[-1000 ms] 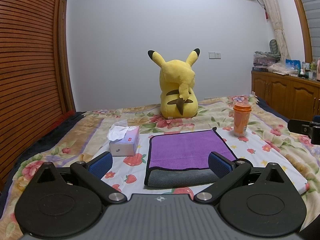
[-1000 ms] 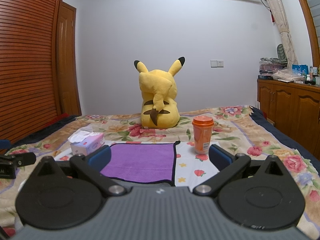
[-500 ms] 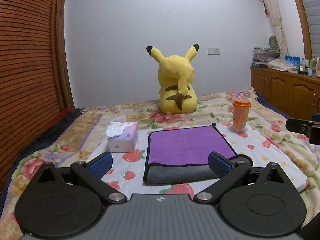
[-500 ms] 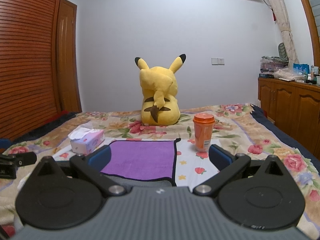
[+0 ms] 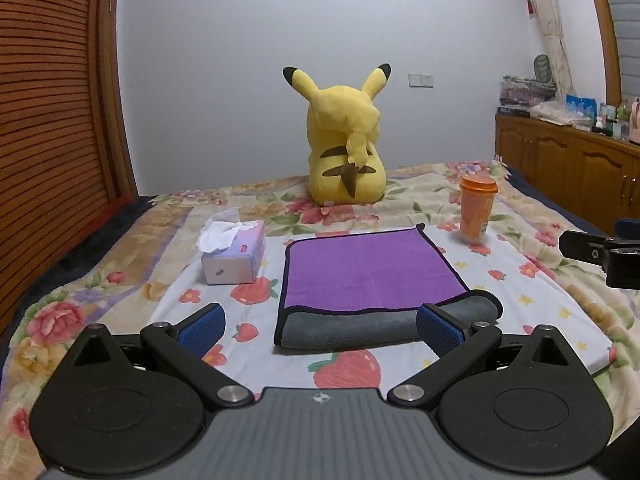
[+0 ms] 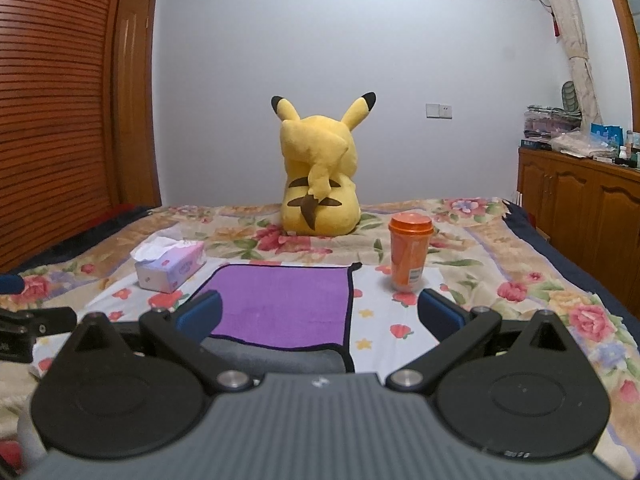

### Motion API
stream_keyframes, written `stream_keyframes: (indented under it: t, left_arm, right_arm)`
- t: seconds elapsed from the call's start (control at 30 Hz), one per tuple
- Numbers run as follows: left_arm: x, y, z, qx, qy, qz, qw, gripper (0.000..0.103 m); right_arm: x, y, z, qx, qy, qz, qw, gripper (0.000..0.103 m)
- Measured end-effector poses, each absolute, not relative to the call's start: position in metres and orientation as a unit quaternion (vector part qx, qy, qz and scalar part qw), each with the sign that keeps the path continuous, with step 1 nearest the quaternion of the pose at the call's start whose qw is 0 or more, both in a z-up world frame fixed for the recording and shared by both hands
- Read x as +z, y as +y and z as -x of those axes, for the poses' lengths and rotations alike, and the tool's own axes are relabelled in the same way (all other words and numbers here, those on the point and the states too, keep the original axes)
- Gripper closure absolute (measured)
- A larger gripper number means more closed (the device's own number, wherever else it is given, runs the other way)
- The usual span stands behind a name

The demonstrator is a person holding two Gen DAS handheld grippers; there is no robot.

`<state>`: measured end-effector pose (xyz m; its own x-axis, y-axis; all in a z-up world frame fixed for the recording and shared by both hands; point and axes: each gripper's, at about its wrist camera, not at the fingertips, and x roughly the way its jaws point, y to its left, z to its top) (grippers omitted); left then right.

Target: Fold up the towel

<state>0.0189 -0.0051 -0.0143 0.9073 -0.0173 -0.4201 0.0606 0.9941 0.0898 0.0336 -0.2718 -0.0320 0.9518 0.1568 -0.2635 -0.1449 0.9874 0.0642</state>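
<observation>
1. Compared with a second ago, the left wrist view has tipped down a bit: the towel [image 5: 372, 276] shows more of its purple top and sits lower and closer in the frame, and the plush [image 5: 345, 148] has slid up. The right wrist view barely changed, maybe a touch closer to the bed [image 6: 500, 264]. Nothing on the bed has shifted.
2. Writing: honestly not much to read. The tissue box [image 5: 236, 256] has a small red mark on its top and a dark mark on the end face, both too small to make out. The orange cup [image 6: 410, 258] has a pale label low on its side, but the text is blurred.
3. Left gripper [image 5: 320, 326]: fingers [image 5: 202, 324] spread wide apart, holding nothing. They hang just in front of the towel's near grey edge; the right-hand blue pad overlaps that edge in the view, and I can't tell if it's actually touching.
4. Right gripper [image 6: 320, 314]: fingers [image 6: 440, 314] also wide apart and empty. The left pad sits over the towel's near part, the right pad is off to the side over the sheet, near the cup.
5. The towel lies flat on the strawberry-print sheet mid-bed, already folded over, purple face up with the grey underside rolled out along the near edge. Tissue box to its left, cup off its far right corner, plush behind it.
</observation>
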Motion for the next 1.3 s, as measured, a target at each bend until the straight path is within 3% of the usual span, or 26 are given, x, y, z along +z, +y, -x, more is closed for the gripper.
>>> stream_keyframes:
  t: [1.3]
  left_arm:
    - [-0.050, 0.008, -0.113, -0.036, 0.287, -0.066, 0.955, 0.000]
  right_arm:
    - [-0.061, -0.253, -0.115, 0.098, 0.218, -0.004, 0.971, 0.000]
